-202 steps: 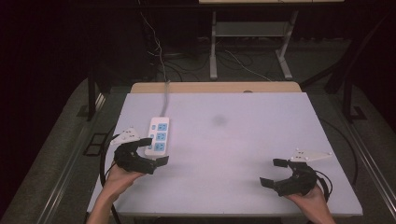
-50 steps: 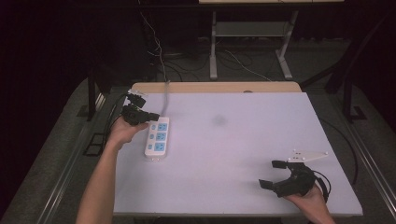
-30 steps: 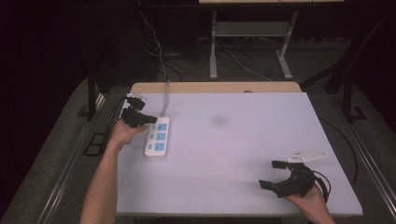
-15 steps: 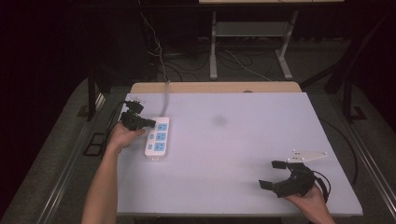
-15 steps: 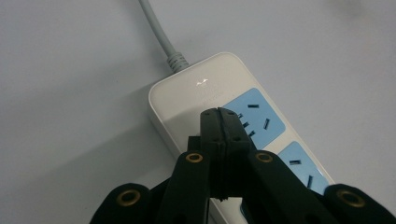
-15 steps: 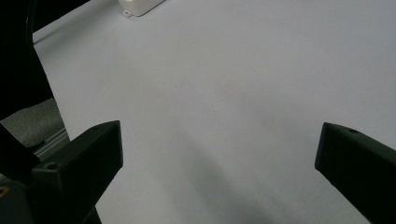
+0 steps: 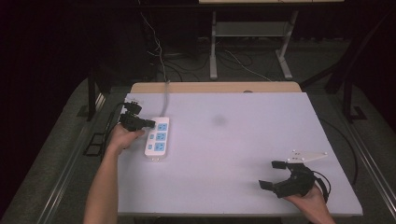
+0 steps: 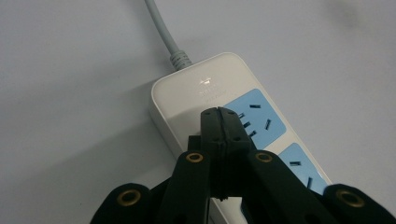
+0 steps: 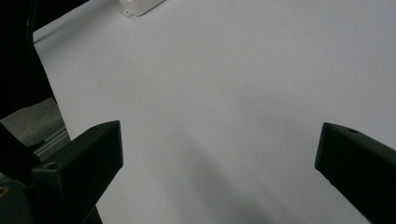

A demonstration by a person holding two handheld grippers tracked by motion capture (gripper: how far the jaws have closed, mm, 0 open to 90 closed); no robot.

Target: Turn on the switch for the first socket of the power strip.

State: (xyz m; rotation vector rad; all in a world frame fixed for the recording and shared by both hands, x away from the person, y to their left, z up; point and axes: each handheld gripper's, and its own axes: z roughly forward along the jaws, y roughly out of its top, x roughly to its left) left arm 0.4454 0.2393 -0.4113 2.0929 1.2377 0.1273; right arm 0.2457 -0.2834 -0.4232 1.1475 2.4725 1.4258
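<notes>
Our left gripper's tip at the strip's cord end

We see the power strip (image 7: 157, 138) lying at the left of the white tabletop (image 7: 233, 154), its grey cord (image 8: 164, 35) running off toward the far edge. Our left gripper (image 8: 218, 114) has its fingers pressed together with nothing between them, the tip over the strip's white end, just beside the first blue socket (image 8: 254, 119); whether it touches we cannot tell. Our right gripper (image 7: 272, 174) rests well apart at the near right, fingers spread wide over bare tabletop.
</notes>
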